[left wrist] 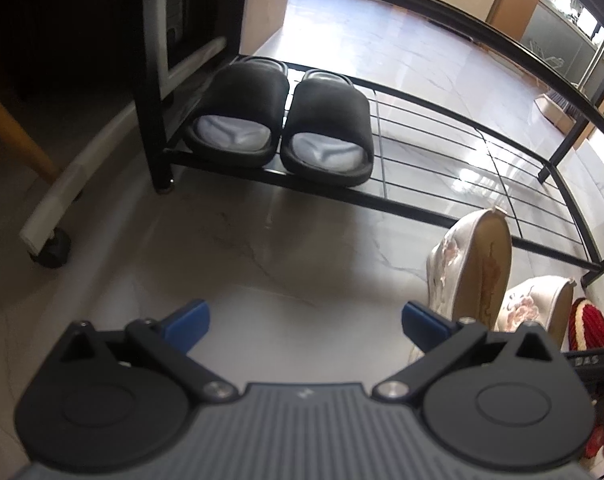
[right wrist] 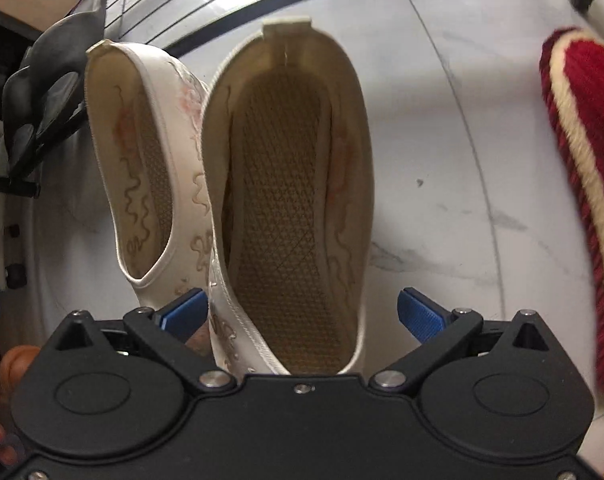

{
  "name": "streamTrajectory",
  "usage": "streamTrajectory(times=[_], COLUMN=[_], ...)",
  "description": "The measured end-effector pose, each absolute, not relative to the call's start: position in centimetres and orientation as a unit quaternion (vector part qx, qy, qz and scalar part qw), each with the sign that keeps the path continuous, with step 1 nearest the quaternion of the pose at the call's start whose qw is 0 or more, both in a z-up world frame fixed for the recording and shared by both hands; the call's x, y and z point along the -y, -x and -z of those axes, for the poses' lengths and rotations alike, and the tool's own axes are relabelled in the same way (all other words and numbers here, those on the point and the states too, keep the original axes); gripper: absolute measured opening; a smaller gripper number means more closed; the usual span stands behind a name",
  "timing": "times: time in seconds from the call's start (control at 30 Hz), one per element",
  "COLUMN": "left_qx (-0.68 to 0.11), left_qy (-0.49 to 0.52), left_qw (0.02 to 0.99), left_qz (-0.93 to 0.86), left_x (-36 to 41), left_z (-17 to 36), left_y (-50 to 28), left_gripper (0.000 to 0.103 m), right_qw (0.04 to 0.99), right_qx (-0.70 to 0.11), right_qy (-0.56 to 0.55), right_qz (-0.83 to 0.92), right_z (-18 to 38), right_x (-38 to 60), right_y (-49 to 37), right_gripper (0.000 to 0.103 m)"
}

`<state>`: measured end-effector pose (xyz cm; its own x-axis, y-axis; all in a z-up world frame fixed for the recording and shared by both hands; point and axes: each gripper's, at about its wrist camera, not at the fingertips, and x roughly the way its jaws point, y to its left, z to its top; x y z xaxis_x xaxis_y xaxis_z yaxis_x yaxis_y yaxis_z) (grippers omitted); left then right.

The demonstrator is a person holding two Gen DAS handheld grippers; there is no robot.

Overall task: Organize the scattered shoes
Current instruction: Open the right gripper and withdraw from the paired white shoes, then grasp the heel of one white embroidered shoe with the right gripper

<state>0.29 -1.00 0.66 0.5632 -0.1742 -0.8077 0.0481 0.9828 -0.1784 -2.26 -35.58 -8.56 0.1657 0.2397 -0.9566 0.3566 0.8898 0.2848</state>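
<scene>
Two black slides (left wrist: 278, 120) sit side by side at the left end of the shoe rack (left wrist: 442, 208). I see two white embroidered shoes (right wrist: 290, 200) on the floor (right wrist: 442, 160), near its front rail. Left gripper (left wrist: 305, 322) open, empty; right gripper (right wrist: 302, 312) open, straddling one shoe.

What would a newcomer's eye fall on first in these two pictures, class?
Probably the two cream embroidered shoes on the pale floor, one between the right gripper's open blue fingers. Next, the pair of black slides at the left end of the black wire rack, then the red slipper.
</scene>
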Motion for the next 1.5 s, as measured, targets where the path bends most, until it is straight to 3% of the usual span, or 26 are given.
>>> streamTrajectory(times=[0.27, 0.33, 0.43, 0.63, 1.17, 1.33, 1.5], left_qx=[-0.467, -0.469, -0.470, -0.471, -0.472, -0.475, -0.473], left_qy=[0.064, 0.065, 0.070, 0.071, 0.073, 0.073, 0.075], left_qw=[0.880, 0.879, 0.878, 0.877, 0.877, 0.875, 0.876], left_qz=[0.064, 0.062, 0.058, 0.060, 0.058, 0.055, 0.057], left_x=[1.2, 1.2, 1.0, 1.0, 1.0, 0.9, 0.9], left_z=[-0.4, -0.3, -0.2, -0.2, -0.2, 0.0, -0.2], left_y=[-0.3, -0.3, -0.4, -0.3, -0.3, -0.4, -0.5], left_gripper=[0.102, 0.102, 0.102, 0.102, 0.102, 0.102, 0.102], right_qw=[0.744, 0.758, 0.767, 0.769, 0.770, 0.775, 0.777], right_qx=[-0.639, -0.633, -0.624, -0.630, -0.636, -0.630, -0.625], right_qy=[-0.189, -0.156, -0.146, -0.100, -0.021, -0.024, -0.053], right_qz=[0.037, 0.024, 0.028, 0.046, 0.050, 0.047, 0.056], right_z=[9.1, 8.7, 8.1, 8.7, 9.2, 8.0, 6.7], right_x=[34.1, 33.5, 33.2, 32.9, 32.4, 33.1, 34.1], right_y=[2.1, 1.9, 1.7, 2.2, 1.5, 2.8, 3.2], right_gripper=[0.099, 0.087, 0.080, 0.077, 0.086, 0.071, 0.067])
